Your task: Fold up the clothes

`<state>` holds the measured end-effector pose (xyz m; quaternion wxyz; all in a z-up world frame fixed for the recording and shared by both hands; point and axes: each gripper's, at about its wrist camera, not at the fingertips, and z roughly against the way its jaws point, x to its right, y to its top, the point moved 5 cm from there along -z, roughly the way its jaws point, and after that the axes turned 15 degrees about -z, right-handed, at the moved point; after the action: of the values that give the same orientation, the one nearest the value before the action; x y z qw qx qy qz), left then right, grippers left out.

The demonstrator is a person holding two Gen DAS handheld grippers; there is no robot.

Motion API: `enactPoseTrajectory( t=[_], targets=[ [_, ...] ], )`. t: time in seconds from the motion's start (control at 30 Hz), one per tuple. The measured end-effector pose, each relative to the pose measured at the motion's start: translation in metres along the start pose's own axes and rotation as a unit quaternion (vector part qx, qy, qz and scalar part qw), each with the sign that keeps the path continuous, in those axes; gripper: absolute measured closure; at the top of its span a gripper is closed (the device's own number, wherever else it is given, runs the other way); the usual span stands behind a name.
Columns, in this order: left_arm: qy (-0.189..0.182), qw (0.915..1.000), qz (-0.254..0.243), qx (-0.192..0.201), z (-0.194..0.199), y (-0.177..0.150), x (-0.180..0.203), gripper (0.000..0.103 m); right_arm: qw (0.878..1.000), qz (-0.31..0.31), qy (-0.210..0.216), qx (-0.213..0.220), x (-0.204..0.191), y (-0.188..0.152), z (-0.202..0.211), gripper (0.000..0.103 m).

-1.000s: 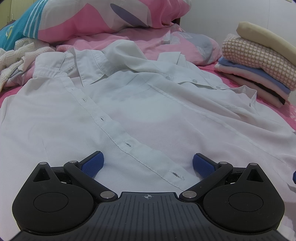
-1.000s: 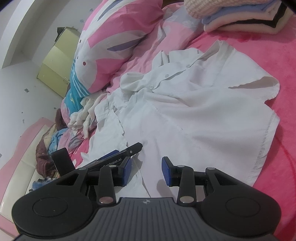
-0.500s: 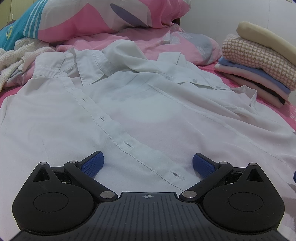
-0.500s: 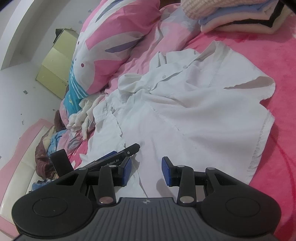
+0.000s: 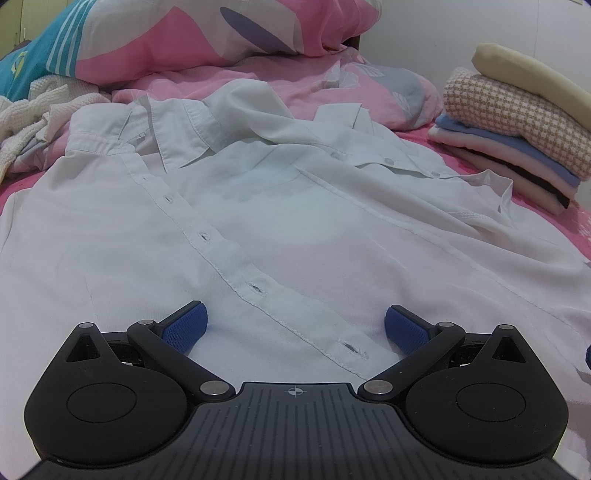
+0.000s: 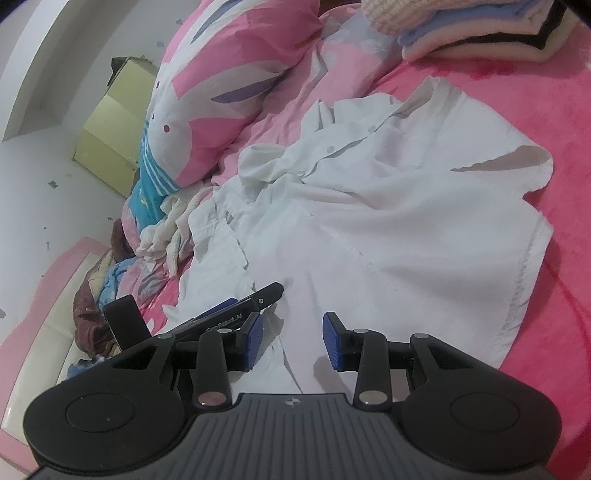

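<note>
A white button-up shirt [image 5: 295, 221] lies spread on the pink bed, front up, placket open, collar far away. My left gripper [image 5: 293, 326] is wide open just above the shirt's hem, its blue pads either side of the buttonhole placket [image 5: 255, 290]. In the right wrist view the same shirt [image 6: 388, 229] fills the middle. My right gripper [image 6: 291, 341] is partly open and empty over the hem. The left gripper's body [image 6: 229, 314] shows just to its left.
A stack of folded clothes [image 5: 517, 125] sits at the far right of the bed, also at the top of the right wrist view [image 6: 472, 26]. A pink patterned duvet [image 5: 207, 37] and a cream knit garment [image 5: 33, 114] lie behind the shirt. A yellow cabinet [image 6: 110, 144] stands off the bed.
The right gripper has drifted slightly back and to the right, so the shirt sits a little lower-left in its view. The left gripper has not moved.
</note>
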<state>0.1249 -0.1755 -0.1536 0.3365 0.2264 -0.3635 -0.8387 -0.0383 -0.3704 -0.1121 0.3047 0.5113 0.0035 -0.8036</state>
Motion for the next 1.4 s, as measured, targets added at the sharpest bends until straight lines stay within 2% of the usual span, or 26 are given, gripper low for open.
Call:
enactPoseTrajectory(
  t=[0.63, 1.0, 1.13, 1.23, 1.3, 1.4],
  targets=[
    [0.000, 1.0000, 0.000, 0.000, 0.000, 0.000, 0.000, 0.000, 1.000, 0.003, 0.003, 0.006, -0.004, 0.000, 0.007, 0.064],
    [0.001, 1.0000, 0.000, 0.000, 0.000, 0.000, 0.000, 0.000, 0.998, 0.036, 0.025, 0.034, -0.025, 0.016, 0.041, 0.064],
    [0.001, 1.0000, 0.000, 0.000, 0.000, 0.000, 0.000, 0.000, 0.998, 0.050, 0.008, 0.037, -0.024, 0.022, 0.040, 0.064],
    [0.001, 1.0000, 0.001, 0.000, 0.000, 0.000, 0.000, 0.000, 0.996, 0.077, -0.021, 0.045, -0.020, 0.023, 0.040, 0.064],
    [0.001, 1.0000, 0.001, 0.000, 0.000, 0.000, 0.000, 0.000, 0.991, 0.110, -0.052, 0.056, -0.015, 0.025, 0.044, 0.064],
    [0.001, 1.0000, 0.001, 0.000, 0.000, 0.000, 0.000, 0.000, 0.976, 0.167, -0.112, 0.081, -0.005, 0.030, 0.051, 0.064]
  ],
)
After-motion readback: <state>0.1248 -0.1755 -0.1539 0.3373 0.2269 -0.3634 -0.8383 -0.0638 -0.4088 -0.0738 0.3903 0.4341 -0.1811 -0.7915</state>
